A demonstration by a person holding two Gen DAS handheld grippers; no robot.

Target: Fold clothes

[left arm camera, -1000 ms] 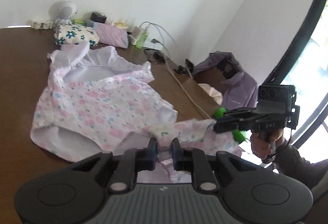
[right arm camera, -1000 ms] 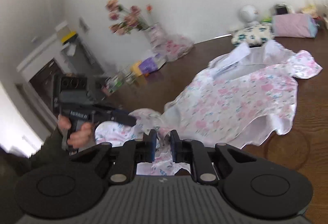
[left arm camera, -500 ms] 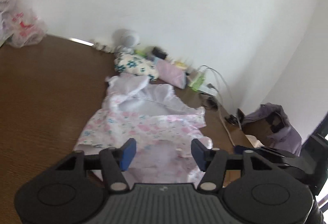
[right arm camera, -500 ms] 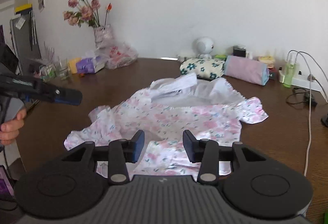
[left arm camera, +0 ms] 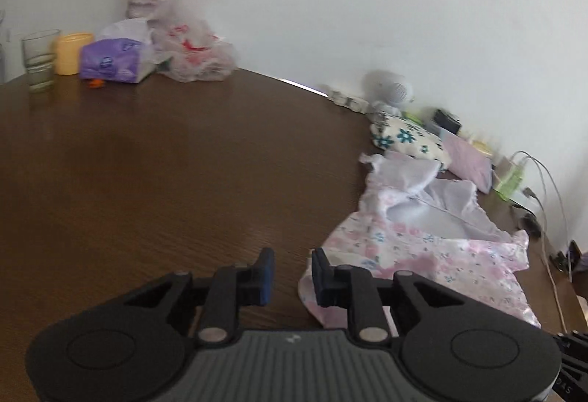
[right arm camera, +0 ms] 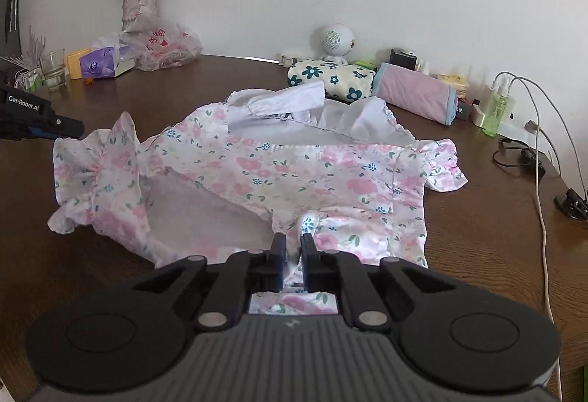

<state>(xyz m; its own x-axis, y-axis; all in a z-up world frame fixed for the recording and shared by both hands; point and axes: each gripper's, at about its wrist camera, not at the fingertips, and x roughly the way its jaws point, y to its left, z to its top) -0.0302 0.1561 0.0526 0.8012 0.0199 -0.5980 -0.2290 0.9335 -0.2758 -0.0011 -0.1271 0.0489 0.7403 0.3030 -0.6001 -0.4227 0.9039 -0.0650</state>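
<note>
My right tool is nearly together on a small tuck of the floral garment at its near hem. The gap is narrow with cloth in it, so I read it as clamped, though contact on the pads is hard to confirm. My left tool is apart, empty, hovering over bare worktop just off the garment's left edge.

The garment lies spread flat mid-worktop with its white lining collar at the far side, toward the folded floral bundle and the pink roll. The long axis runs left to right across my right tool's view, with ruffled sleeves at both ends.

Key relation: the garment sits to the right of my left tool and slightly ahead; the nearest hem corner is just beside that tool's right finger. The left sleeve ruffle is on the left tool's side, so the left arm is nearer for that grab (in the right view its tip sits close by the ruffle).

My guess is the left needs a short move right onto the hem before any fold starts. The cable on the right is well apart.
</note>
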